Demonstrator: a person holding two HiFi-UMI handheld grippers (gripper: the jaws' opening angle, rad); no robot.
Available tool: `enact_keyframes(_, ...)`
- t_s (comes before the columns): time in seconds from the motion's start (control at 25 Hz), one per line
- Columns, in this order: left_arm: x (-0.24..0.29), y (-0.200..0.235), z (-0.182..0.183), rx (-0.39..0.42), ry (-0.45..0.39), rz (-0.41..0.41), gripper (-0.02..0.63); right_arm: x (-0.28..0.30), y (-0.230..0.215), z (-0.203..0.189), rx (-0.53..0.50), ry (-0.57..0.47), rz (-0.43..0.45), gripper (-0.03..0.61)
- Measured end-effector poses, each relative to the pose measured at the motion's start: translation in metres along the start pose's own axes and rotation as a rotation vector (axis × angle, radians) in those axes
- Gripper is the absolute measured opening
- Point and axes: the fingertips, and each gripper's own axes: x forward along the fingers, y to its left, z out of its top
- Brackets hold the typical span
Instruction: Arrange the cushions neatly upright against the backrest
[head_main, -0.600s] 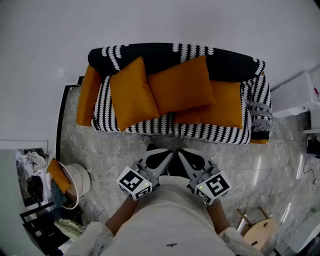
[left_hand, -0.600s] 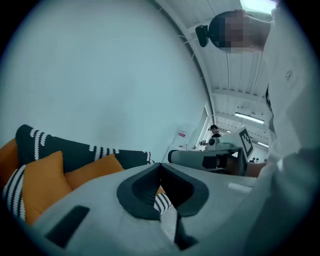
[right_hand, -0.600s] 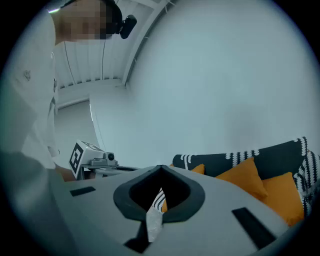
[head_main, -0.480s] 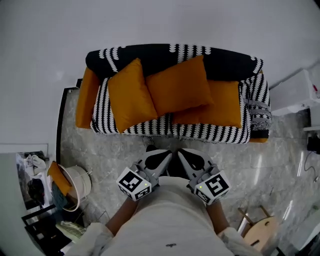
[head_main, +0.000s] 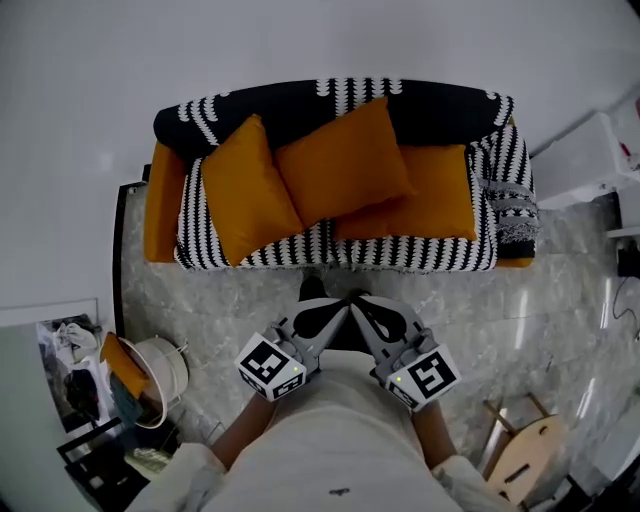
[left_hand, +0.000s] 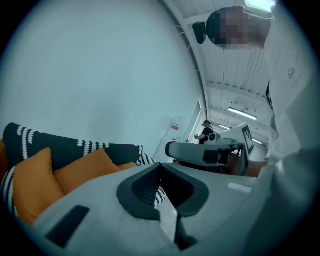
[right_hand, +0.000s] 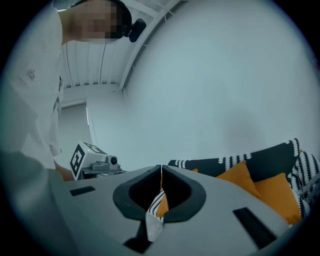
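Three orange cushions lie on the black-and-white striped sofa (head_main: 200, 215) across the floor from me. The left cushion (head_main: 245, 190) and the middle cushion (head_main: 345, 160) lean tilted against the backrest, the middle one overlapping the right cushion (head_main: 430, 205), which lies flatter on the seat. My left gripper (head_main: 343, 303) and right gripper (head_main: 357, 300) are held close to my body, tips nearly touching each other, well short of the sofa. Both are shut with nothing between the jaws, as the left gripper view (left_hand: 161, 166) and the right gripper view (right_hand: 161, 171) show.
Marble floor lies between me and the sofa. A white bucket (head_main: 165, 368) with an orange cloth stands at the lower left beside dark shelving. A wooden stool (head_main: 525, 455) is at the lower right and a white cabinet (head_main: 590, 160) beside the sofa's right end.
The sofa now sits a little higher and further left in the head view. Both grippers stay shut in front of me, their tips slightly closer together.
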Motion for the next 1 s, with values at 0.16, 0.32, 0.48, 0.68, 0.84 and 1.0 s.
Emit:
enact_keyframes(0.16,0.000,0.011,-0.008,-0.010,0.038,0.013,0.011,0.004,-0.008,-0.008,0.054,-0.010,-0.038,0.011)
enact_keyframes(0.32,0.017,0.025,-0.016,-0.018,0.073,-0.012,0.011,0.017,-0.014,-0.012,0.065,0.011,-0.028,0.071)
enact_keyframes(0.48,0.053,0.048,-0.008,-0.099,0.069,-0.049,0.011,0.019,-0.045,-0.001,0.085,0.007,-0.081,0.116)
enact_keyframes(0.68,0.115,0.080,0.014,-0.153,0.063,-0.097,0.011,0.023,-0.129,0.019,0.125,0.031,-0.195,0.151)
enact_keyframes(0.84,0.148,0.132,0.058,-0.146,0.032,-0.090,0.011,0.053,-0.192,0.041,0.187,0.026,-0.242,0.237)
enact_keyframes(1.0,0.169,0.178,0.112,-0.101,-0.023,-0.082,0.011,0.089,-0.246,0.066,0.178,0.042,-0.257,0.263)
